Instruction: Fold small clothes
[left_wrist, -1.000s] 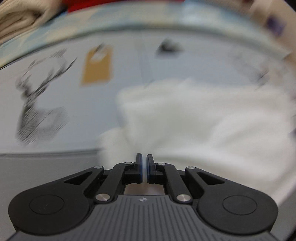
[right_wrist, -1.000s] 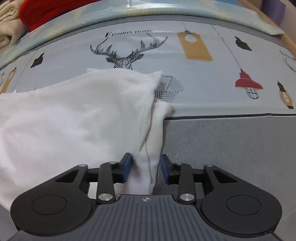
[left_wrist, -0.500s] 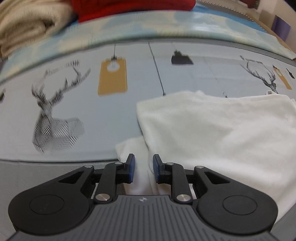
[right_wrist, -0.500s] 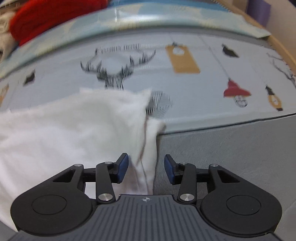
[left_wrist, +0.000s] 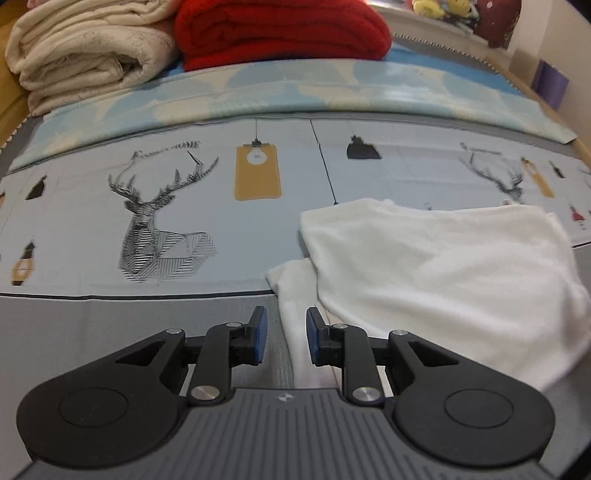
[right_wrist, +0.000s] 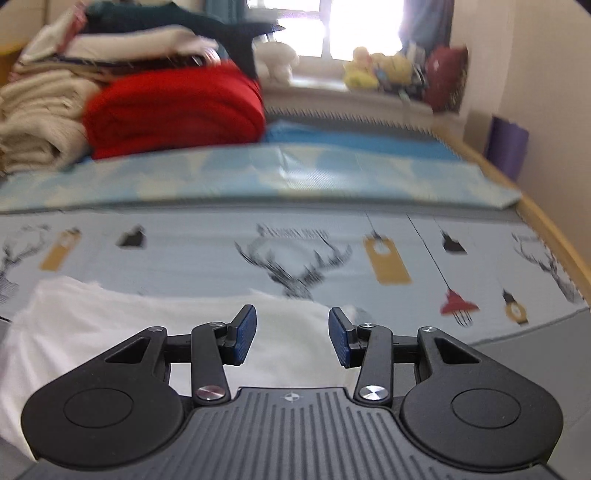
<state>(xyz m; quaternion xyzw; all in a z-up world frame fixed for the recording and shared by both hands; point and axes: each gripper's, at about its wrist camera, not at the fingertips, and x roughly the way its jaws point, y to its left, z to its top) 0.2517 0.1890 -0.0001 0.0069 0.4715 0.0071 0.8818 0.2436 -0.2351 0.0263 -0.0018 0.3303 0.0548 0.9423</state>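
White garment (left_wrist: 436, 266) folded flat on the deer-print mat (left_wrist: 155, 221), lower edge over the grey border.

Behind, beige blanket (left_wrist: 81, 55) beside red blanket (left_wrist: 280, 29). Left gripper (left_wrist: 283, 334) spread, straddling a narrow white strip without pinching. Right gripper (right_wrist: 291, 334) spread wide above the cloth, gripping nothing.

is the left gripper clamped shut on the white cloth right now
No, the left gripper is open: its blue pads stand apart on either side of a strip of the white cloth without pinching it.
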